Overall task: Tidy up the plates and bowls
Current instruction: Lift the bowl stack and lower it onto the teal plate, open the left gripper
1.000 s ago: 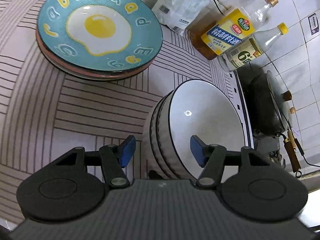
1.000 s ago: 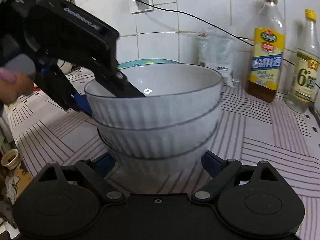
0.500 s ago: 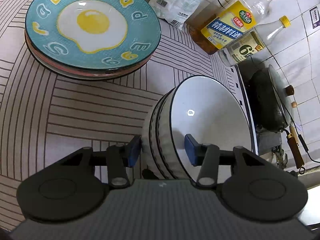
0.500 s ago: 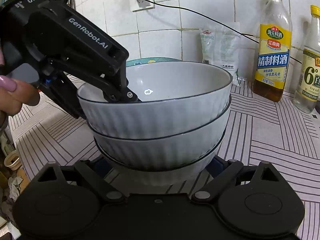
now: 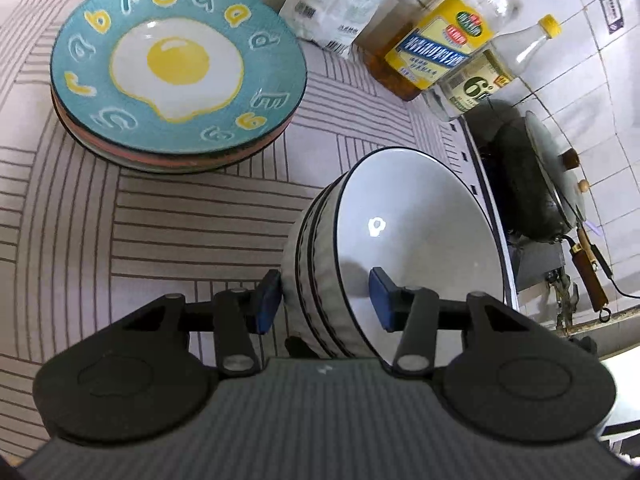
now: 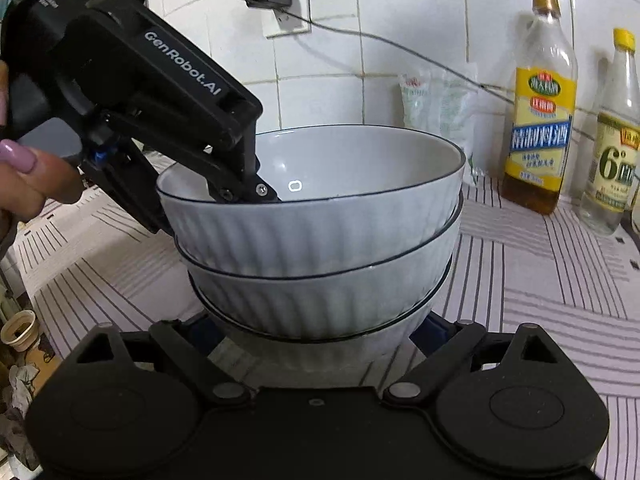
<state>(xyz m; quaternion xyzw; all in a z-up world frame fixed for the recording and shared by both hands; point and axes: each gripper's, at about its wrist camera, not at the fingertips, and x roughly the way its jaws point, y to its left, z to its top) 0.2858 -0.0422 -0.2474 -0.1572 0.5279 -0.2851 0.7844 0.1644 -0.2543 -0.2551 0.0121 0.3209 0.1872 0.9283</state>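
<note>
A stack of three white ribbed bowls with dark rims stands on the striped counter; it also shows in the left wrist view. My left gripper straddles the stack's rim, one blue pad outside and one inside the top bowl, closed against the wall. My right gripper sits low at the base of the stack, its blue fingers on either side of the bottom bowl, mostly hidden. A stack of plates topped by a blue fried-egg plate lies to the far left.
Two bottles and a plastic bag stand against the tiled wall. A dark wok with a lid sits on the stove to the right. A cable runs along the wall.
My left gripper's jaws have narrowed onto the bowl rim. The bowl stack has risen and come closer in the right wrist view, and the top bowl now tilts slightly.
</note>
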